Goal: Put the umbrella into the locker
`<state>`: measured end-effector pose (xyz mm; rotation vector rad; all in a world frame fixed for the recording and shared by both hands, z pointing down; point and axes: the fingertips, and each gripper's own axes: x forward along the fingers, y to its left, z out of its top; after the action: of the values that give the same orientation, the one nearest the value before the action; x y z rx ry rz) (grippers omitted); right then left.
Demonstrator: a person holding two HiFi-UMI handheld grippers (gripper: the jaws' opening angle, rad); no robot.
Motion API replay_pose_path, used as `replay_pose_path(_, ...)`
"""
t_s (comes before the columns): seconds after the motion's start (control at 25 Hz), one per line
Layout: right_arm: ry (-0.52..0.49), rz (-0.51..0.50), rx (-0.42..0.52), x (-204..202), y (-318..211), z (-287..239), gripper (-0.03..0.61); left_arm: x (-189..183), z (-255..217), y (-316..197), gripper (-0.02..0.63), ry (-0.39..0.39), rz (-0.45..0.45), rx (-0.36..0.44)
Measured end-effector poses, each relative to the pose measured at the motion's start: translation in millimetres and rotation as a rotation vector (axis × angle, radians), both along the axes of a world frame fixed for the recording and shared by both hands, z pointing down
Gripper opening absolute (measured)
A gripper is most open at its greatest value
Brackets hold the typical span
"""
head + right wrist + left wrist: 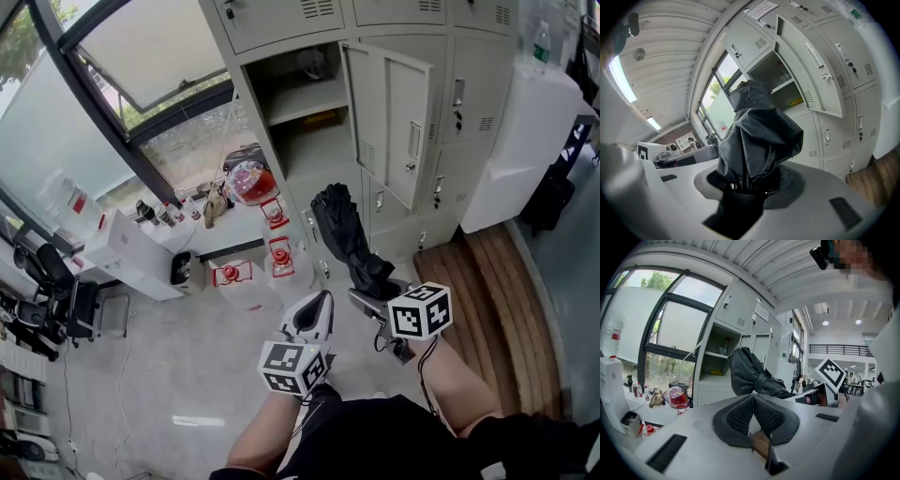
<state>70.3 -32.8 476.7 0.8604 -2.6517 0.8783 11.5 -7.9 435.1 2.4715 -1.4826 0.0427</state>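
A black folded umbrella (pixel 341 232) sticks up and forward out of my right gripper (pixel 368 292), which is shut on its lower end. In the right gripper view the umbrella (pixel 757 136) fills the middle and hides the pads around it. Ahead stands the grey locker bank with one open compartment (pixel 298 105), its door (pixel 392 120) swung out to the right; a shelf divides the compartment. My left gripper (pixel 321 300) hangs just left of the right one, shut with nothing in it; its pads (pixel 740 414) meet at the tip. The umbrella (pixel 747 373) stands apart from the locker.
Red lantern-like objects (pixel 255 184) and white boxes (pixel 141 253) lie on the floor left of the lockers, below a large window. A white cabinet (pixel 521 141) stands at the right, with a wooden platform (pixel 497 300) before it. Neighbouring locker doors are closed.
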Motion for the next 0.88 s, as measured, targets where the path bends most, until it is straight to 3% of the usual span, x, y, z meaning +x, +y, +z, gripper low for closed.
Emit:
replay_pose_path(0.4, 0.005, 0.032, -0.029, -33, -56, 10, 0.229, -31, 8, -55, 0.015, -0.002, 0.035, -0.028)
replay_pose_path(0.88, 0.020, 0.132, -0.076, -75, -116, 23, 0.229, -73, 15, -112, 0.015, 0.001, 0.143, -0.043)
